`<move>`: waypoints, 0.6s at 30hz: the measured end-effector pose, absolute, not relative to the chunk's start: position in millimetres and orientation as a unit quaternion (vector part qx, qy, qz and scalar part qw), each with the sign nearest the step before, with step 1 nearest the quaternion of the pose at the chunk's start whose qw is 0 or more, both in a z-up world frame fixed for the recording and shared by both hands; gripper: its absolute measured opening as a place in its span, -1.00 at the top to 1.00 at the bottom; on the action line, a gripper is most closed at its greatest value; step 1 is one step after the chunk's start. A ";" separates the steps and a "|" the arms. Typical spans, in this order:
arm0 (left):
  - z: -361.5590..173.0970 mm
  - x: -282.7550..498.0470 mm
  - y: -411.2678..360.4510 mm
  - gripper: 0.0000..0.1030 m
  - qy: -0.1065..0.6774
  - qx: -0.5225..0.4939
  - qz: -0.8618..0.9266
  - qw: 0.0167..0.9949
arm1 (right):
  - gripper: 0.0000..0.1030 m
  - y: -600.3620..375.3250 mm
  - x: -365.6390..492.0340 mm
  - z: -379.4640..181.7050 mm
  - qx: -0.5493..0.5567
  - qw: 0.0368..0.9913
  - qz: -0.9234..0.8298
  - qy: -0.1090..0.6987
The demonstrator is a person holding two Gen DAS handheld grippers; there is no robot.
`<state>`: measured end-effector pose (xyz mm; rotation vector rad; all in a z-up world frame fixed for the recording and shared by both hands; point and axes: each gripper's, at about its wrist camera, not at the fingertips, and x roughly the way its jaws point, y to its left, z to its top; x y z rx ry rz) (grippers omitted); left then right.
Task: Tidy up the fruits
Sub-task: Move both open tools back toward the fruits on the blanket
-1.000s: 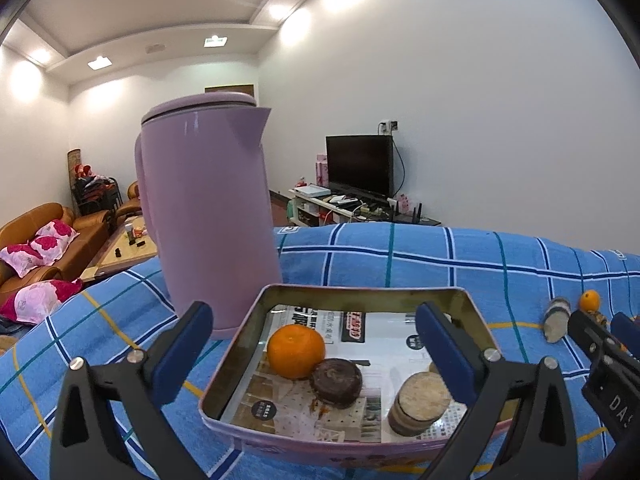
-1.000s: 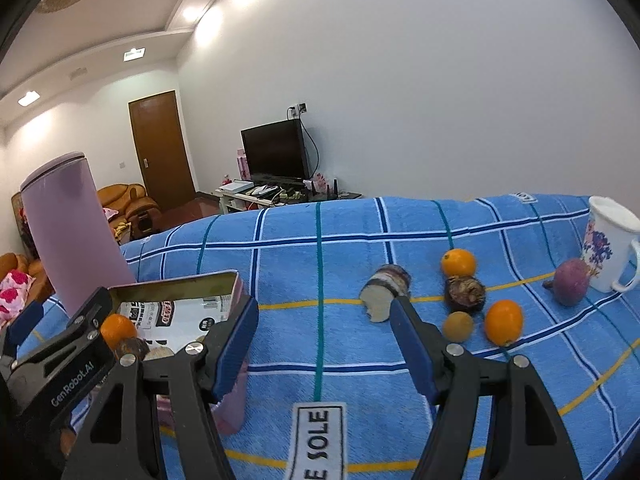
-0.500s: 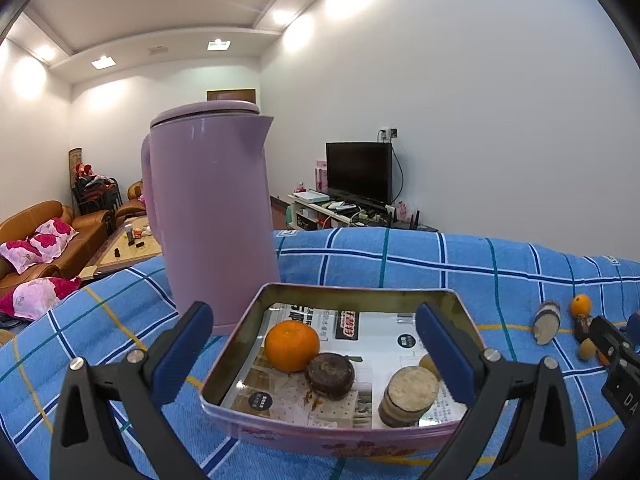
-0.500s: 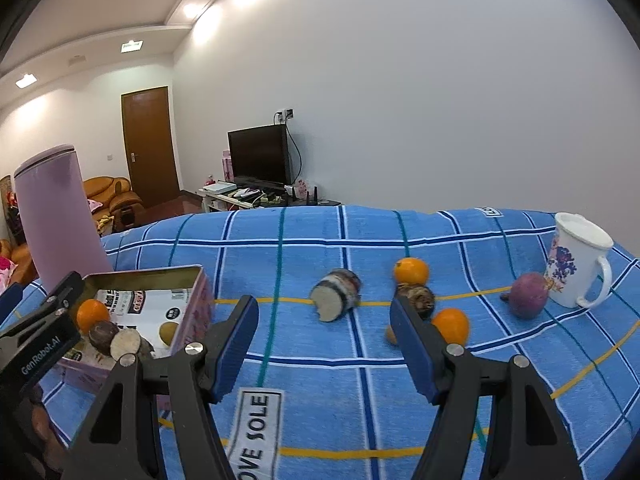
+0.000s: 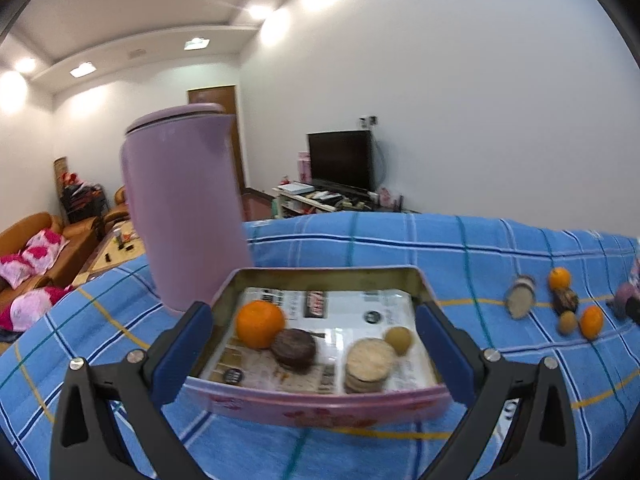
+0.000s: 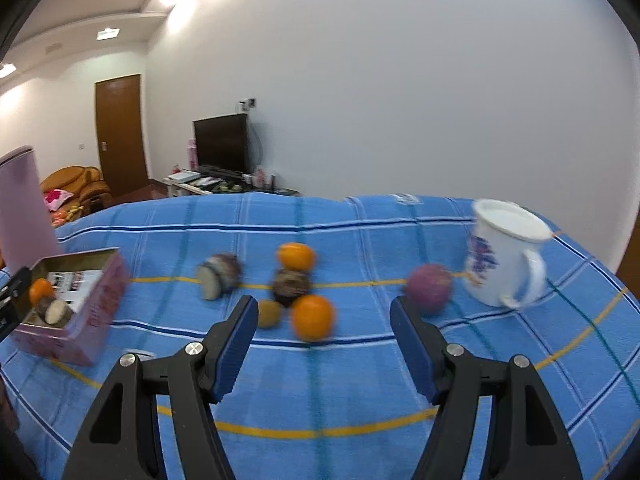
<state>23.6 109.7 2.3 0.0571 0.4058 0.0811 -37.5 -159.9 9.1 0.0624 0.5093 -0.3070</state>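
My right gripper [image 6: 322, 340] has swung right since a second ago, so the loose fruits are now ahead, the near orange [image 6: 313, 317] between its empty, apart jaws. My left gripper [image 5: 314, 346] waits apart around the tin [image 5: 316, 402], which holds four pieces.

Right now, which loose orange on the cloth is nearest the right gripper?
The front orange, just ahead of the right gripper; the other orange sits farther back, behind the dark fruit.
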 end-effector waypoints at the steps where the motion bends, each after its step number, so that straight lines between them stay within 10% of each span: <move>1: 1.7 22.6 101.7 -1.00 0.206 0.036 0.029 0.978 | -0.35 -172.2 -41.0 8.3 0.035 0.953 -0.160 0.255; 18: 4.7 14.8 -36.0 -1.00 0.261 0.079 -0.120 0.955 | -0.35 -263.8 -66.6 4.8 0.078 0.933 -0.212 0.281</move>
